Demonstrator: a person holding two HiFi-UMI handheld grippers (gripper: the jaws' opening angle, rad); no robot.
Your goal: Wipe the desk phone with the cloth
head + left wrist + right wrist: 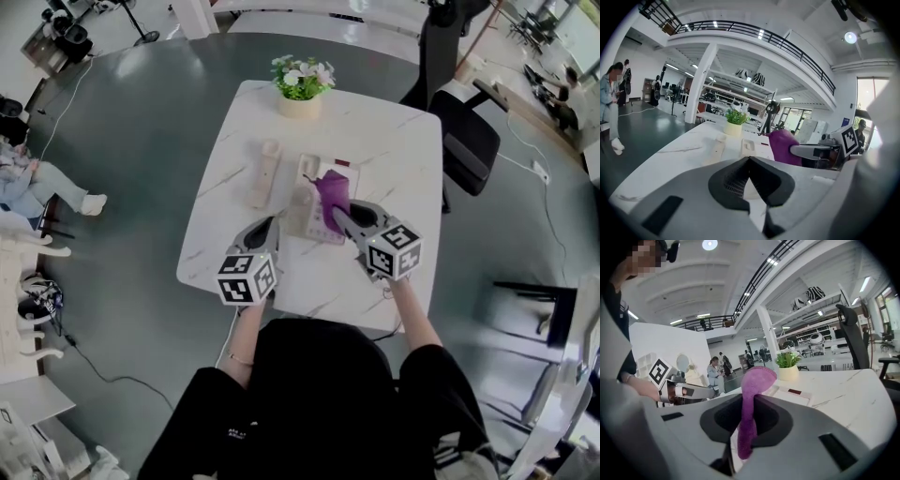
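Right claw: the right gripper (337,216) is clamped on one end of the purple cloth (757,377); the rest stands up in a loose fold past the jaw tips.
Cloth position: draped over the right part of the phone (307,203), over the keypad side as far as the head view shows.
Left claw: the left gripper (750,160) has its jaws together with nothing between them, and it sits just short of the phone's near left corner, not touching it.
Handset: the handset (265,174) lies off the cradle on the table (394,159), just left of the phone.
Slip risk: the pinch takes only a narrow strip of cloth (most of it hangs free), so a hard drag across the keys could pull it out.
Shift risk: nothing pins the phone, so a sideways stroke may push it into the handset or skew it on the smooth top.
Coverage risk: a bunched cloth touches little surface and could skip the cradle side.
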